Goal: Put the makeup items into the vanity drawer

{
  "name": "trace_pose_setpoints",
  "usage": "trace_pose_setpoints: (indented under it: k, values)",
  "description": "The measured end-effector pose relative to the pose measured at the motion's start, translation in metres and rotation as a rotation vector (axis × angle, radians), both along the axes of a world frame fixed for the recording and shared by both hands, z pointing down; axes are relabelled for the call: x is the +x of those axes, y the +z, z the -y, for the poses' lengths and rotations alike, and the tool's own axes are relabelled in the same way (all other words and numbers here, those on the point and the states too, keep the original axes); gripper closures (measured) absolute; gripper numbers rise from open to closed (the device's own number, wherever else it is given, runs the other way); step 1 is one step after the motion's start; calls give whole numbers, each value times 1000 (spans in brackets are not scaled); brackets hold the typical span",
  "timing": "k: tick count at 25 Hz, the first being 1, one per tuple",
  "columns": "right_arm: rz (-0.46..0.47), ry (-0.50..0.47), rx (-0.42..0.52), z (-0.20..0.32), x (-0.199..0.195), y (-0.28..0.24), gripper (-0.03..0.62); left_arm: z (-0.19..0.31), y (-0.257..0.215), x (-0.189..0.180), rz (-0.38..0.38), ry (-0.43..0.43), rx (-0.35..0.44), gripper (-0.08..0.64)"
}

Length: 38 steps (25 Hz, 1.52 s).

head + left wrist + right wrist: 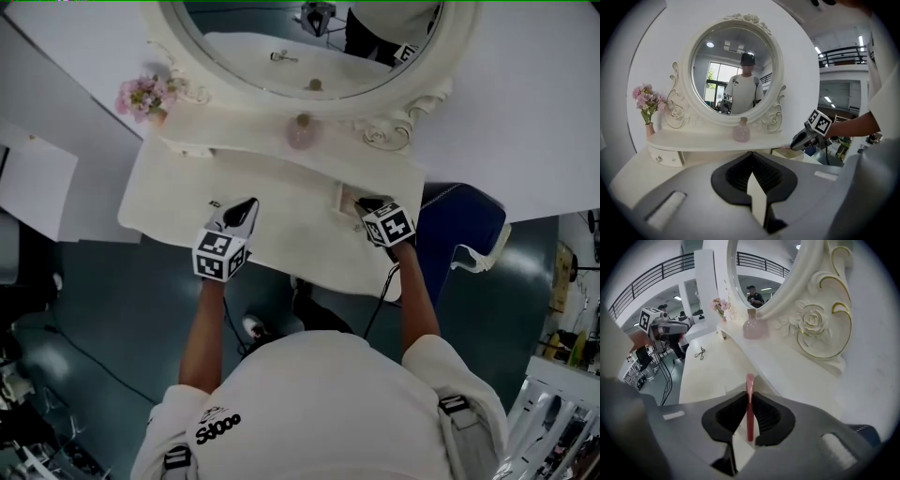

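your right gripper (750,398) is clamping a slim pink makeup stick (749,420); the jaws are standing narrow, pads pressing on both sides of it, and its tip is poking out past them. in the head view this gripper (367,206) is hanging at the right back part of the vanity top (291,234), right at the small drawer (348,196) that is standing pulled out under the right end of the shelf. whether the stick is already inside the drawer, i cannot tell.

your left gripper (751,157) is holding nothing; its jaws are sitting together. it (244,212) is hovering over the left-centre of the vanity top, well apart from the right one.

a small black tool with looped handles (699,353) is lying on the top near its left edge, just beside your left gripper's tip in the head view.

a pink bottle (302,133) is standing upright mid-shelf, below the round mirror (309,52). pink flowers (142,95) are sitting at the shelf's left end.
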State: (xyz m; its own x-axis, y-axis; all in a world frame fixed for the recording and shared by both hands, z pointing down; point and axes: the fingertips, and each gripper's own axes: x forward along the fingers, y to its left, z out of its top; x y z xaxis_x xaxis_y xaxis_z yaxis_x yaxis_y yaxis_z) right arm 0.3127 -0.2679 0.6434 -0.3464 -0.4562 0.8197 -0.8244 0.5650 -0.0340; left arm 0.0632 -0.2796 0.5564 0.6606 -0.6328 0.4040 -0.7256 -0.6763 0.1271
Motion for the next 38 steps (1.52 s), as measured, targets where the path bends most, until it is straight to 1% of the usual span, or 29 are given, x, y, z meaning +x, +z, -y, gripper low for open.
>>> trace_pose_setpoints:
  k: [2, 6, 8, 12, 15, 19, 22, 26, 29, 31, 34, 38]
  values:
    - [-22, -8, -24, -1, 9, 7, 545, 5, 1, 9, -7, -1, -10, 540]
    - [-98, -57, -86, -6, 17, 26, 543, 10, 1, 22, -14, 2, -15, 540]
    - [-102, -47, -119, -7, 19, 35, 541, 12, 0, 25, -12, 0, -15, 540]
    - [-72, -18, -148, -6, 20, 42, 535, 15, 1, 21, 0, -25, -24, 540]
    - [-31, -7, -157, -5, 21, 40, 506, 17, -3, 17, -4, -54, -24, 540]
    - [-10, -17, -138, -5, 19, 34, 505, 15, -2, 10, -1, -87, -31, 540]
    - [40, -33, -97, 0, 10, 22, 505, 12, -2, 5, -13, -119, -38, 540]
    - [94, -70, 5, 16, -17, -8, 495, 5, -1, -11, -19, -167, -40, 540]
    - [113, -118, 80, 26, -48, -30, 494, 1, 1, -29, -22, -209, -44, 540]
    - [126, -152, 110, 30, -72, -39, 494, -1, 2, -43, -26, -237, -47, 540]
    - [142, -209, 121, 30, -111, -44, 494, -5, 1, -64, -29, -271, -49, 540]
    - [140, -305, 99, 23, -169, -40, 482, -13, 3, -99, -32, -317, -55, 540]
